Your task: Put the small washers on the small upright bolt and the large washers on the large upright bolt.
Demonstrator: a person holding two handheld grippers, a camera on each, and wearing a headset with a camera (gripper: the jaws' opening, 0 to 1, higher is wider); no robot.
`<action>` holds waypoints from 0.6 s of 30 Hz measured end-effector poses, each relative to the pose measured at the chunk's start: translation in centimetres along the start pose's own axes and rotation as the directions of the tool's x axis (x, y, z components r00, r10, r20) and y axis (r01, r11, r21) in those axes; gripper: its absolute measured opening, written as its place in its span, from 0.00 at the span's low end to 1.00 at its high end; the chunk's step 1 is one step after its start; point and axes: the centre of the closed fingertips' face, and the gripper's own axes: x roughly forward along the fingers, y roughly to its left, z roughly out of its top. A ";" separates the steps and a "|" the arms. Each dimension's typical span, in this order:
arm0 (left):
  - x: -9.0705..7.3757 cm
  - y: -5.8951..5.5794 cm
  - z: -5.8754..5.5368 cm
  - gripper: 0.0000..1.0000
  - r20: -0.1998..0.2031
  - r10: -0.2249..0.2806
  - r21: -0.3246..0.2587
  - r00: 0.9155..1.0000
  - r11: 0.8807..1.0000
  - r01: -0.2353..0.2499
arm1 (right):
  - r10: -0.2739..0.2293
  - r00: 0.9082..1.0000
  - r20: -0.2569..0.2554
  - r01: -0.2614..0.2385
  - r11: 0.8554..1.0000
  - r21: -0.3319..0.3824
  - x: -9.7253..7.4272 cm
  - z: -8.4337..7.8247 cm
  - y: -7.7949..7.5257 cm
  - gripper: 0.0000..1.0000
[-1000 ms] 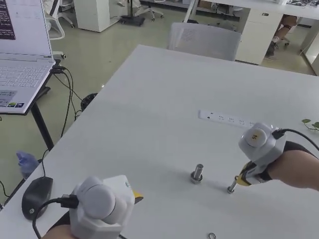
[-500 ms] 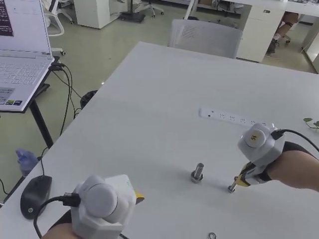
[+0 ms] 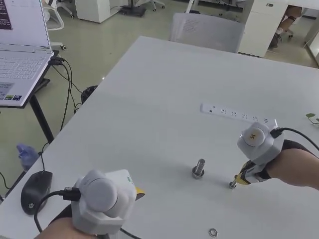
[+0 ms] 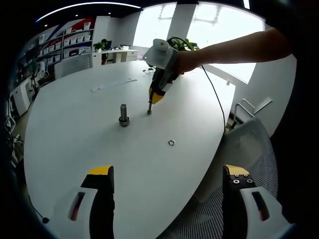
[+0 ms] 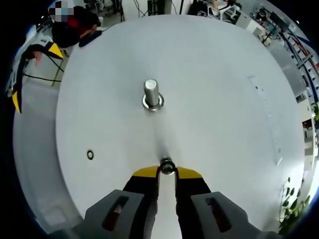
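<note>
The large upright bolt (image 3: 198, 168) (image 5: 152, 94) (image 4: 123, 114) stands mid-table. Just right of it is the small upright bolt (image 3: 232, 184) (image 4: 149, 107). My right gripper (image 3: 243, 178) (image 5: 167, 170) points down at the small bolt, its yellow tips nearly together on a small ring, a small washer (image 5: 167, 166), right at the bolt's top. One loose washer (image 3: 213, 232) (image 5: 90, 155) (image 4: 171, 143) lies flat nearer the front edge. My left gripper (image 4: 167, 172) hovers at the table's near left edge, open wide, holding nothing.
A white power strip (image 3: 238, 114) lies beyond the bolts. A laptop (image 3: 20, 59) sits on a side stand at the left, with a black mouse (image 3: 34, 189) by the table's corner. A grey chair (image 3: 207, 31) stands at the far edge.
The head camera has tilted a little, shifting the whole picture. My right gripper stays at the small bolt and the left one holds its place.
</note>
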 end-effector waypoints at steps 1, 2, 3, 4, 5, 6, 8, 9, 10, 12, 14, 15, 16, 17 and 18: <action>0.0 0.0 0.0 0.90 -0.001 -0.001 0.000 1.000 1.000 0.001 | 0.001 1.000 0.000 -0.001 1.000 -0.001 0.1 0.0 0.0 0.12; 0.0 0.0 0.0 0.90 0.000 -0.002 -0.001 1.000 1.000 0.002 | 0.001 1.000 -0.001 -0.001 1.000 -0.001 0.2 0.0 0.0 0.12; 0.0 0.0 0.1 0.90 0.002 -0.002 -0.002 1.000 1.000 0.002 | 0.002 1.000 -0.004 -0.002 1.000 0.000 0.3 -0.1 0.0 0.12; 0.0 0.0 0.2 0.90 0.005 -0.001 -0.003 1.000 1.000 0.001 | 0.001 1.000 -0.005 -0.001 1.000 -0.003 0.3 -0.2 0.0 0.12; 0.0 0.1 0.2 0.90 0.006 0.000 -0.003 1.000 1.000 0.001 | 0.001 1.000 -0.006 -0.001 1.000 -0.004 0.5 -0.2 0.0 0.12; 0.0 0.2 0.2 0.90 0.007 0.000 -0.005 1.000 1.000 0.000 | 0.002 1.000 -0.007 -0.002 1.000 -0.001 0.6 -0.3 -0.1 0.12; -0.1 0.3 0.2 0.89 0.006 0.002 -0.005 1.000 1.000 -0.002 | 0.003 1.000 -0.009 -0.003 1.000 0.001 0.8 -0.3 -0.1 0.12; -0.1 0.3 0.1 0.89 0.006 0.001 -0.005 1.000 1.000 -0.001 | 0.005 1.000 -0.009 -0.004 1.000 0.000 0.9 -0.4 -0.1 0.12; -0.1 0.4 0.1 0.89 0.006 0.001 -0.006 1.000 1.000 -0.001 | 0.005 1.000 -0.011 -0.005 1.000 -0.001 0.9 -0.4 0.0 0.12; -0.1 0.4 0.0 0.89 0.004 0.001 -0.007 1.000 1.000 -0.001 | 0.007 1.000 -0.013 -0.008 1.000 -0.002 0.9 -0.3 0.2 0.12; -0.1 0.5 0.0 0.89 0.003 0.001 -0.009 1.000 1.000 -0.001 | 0.010 1.000 -0.013 -0.010 1.000 -0.005 1.2 -0.3 0.2 0.12; -0.1 0.5 -0.1 0.89 0.003 0.000 -0.011 1.000 1.000 0.000 | 0.009 1.000 -0.015 -0.009 1.000 -0.005 1.3 -0.3 0.3 0.12; -0.1 0.4 -0.1 0.89 0.004 -0.001 -0.013 1.000 1.000 0.001 | 0.010 1.000 -0.017 -0.010 1.000 -0.005 1.3 -0.2 0.4 0.12; -0.1 0.4 -0.1 0.89 0.005 -0.002 -0.014 1.000 1.000 0.002 | 0.011 1.000 -0.017 -0.011 1.000 -0.004 1.4 -0.2 0.4 0.13; -0.1 0.3 -0.1 0.88 0.003 -0.003 -0.015 1.000 1.000 0.003 | 0.012 1.000 -0.018 -0.012 1.000 -0.006 1.5 -0.2 0.5 0.13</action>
